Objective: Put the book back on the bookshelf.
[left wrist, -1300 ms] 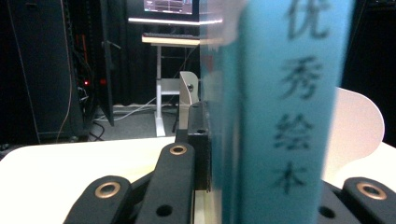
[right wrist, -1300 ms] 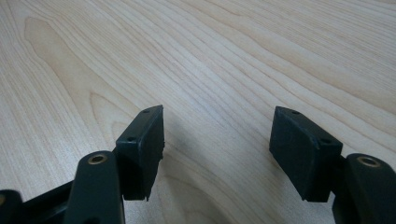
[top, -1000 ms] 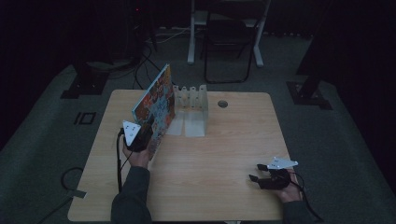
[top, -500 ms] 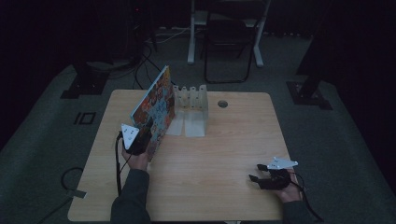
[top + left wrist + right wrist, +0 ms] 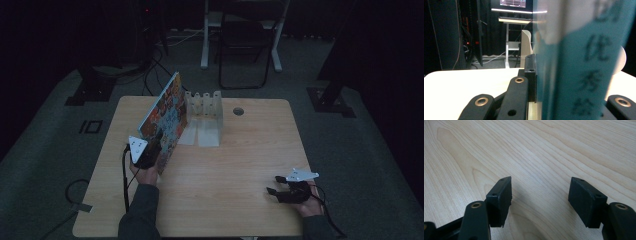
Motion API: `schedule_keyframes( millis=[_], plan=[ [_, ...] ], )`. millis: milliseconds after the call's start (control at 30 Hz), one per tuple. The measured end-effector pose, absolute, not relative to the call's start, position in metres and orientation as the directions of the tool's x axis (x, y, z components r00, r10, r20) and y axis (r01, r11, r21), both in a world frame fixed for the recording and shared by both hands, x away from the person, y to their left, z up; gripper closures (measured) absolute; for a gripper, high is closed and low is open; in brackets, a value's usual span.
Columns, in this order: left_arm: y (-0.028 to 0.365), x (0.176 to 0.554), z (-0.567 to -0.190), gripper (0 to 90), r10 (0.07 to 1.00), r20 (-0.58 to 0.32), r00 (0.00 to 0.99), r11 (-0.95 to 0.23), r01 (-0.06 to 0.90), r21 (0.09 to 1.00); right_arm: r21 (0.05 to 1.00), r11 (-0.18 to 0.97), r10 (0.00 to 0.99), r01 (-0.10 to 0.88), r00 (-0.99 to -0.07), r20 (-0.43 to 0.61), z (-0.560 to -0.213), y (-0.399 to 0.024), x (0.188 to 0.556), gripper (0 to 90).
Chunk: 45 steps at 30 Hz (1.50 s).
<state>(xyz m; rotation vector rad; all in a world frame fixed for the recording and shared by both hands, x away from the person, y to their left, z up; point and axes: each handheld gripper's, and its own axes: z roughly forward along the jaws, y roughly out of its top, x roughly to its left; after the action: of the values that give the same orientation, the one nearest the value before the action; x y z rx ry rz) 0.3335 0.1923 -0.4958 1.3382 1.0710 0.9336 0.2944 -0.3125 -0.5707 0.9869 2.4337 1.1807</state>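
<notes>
We saw a picture book (image 5: pixel 165 117) standing tilted on the wooden table (image 5: pixel 240 150), its far end just beside a white slotted rack (image 5: pixel 205 107) at the table's back edge. Its cover was busy with orange, red and dark patches, and from above we could not read any title. In the left gripper view the book's teal spine (image 5: pixel 584 75) rose right in front of the lens, printed with dark characters, too blurred and too close for us to make out, and cut off at the top and bottom of that picture.

The left gripper (image 5: pixel 145 155) held the book's near lower corner, its jaws clamped together on the book with one black pad pressed flat against the cover. The book's bulk hid the other pad from us in that close view.

The right gripper (image 5: pixel 287 192) lay low over the table's near right part, well apart from the book, with its jaws standing apart and nothing between them but bare wood grain.

The room beyond the table was dark; we made out a chair (image 5: pixel 245 55) and white desk legs, and little else.
</notes>
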Motion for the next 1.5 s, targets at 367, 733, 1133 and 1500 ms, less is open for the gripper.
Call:
schedule_keyframes(
  millis=[367, 733, 1133, 1500],
  plan=[
    [0.1924, 0.3328, -0.4981, 80.7, 0.959, -0.058, 0.276, 0.041, 0.070, 0.997, 0.770, 0.438, 0.676, 0.463, -0.735, 0.057, -0.5708, -0.3125, 0.2945, 35.0],
    [0.1957, 0.3327, -0.4992, 77.4, 0.962, -0.055, 0.269, 0.038, 0.068, 0.997, 0.770, 0.438, 0.675, 0.464, -0.735, 0.060, -0.5708, -0.3125, 0.2945, 35.0],
    [0.1972, 0.3325, -0.5010, 69.3, 0.957, -0.048, 0.287, 0.029, 0.070, 0.997, 0.770, 0.437, 0.675, 0.465, -0.736, 0.061, -0.5708, -0.3125, 0.2946, 34.9],
    [0.2022, 0.3294, -0.5014, 57.4, 0.952, -0.037, 0.304, 0.014, 0.078, 0.997, 0.770, 0.437, 0.675, 0.464, -0.736, 0.060, -0.5709, -0.3124, 0.2946, 34.9]
  ],
)
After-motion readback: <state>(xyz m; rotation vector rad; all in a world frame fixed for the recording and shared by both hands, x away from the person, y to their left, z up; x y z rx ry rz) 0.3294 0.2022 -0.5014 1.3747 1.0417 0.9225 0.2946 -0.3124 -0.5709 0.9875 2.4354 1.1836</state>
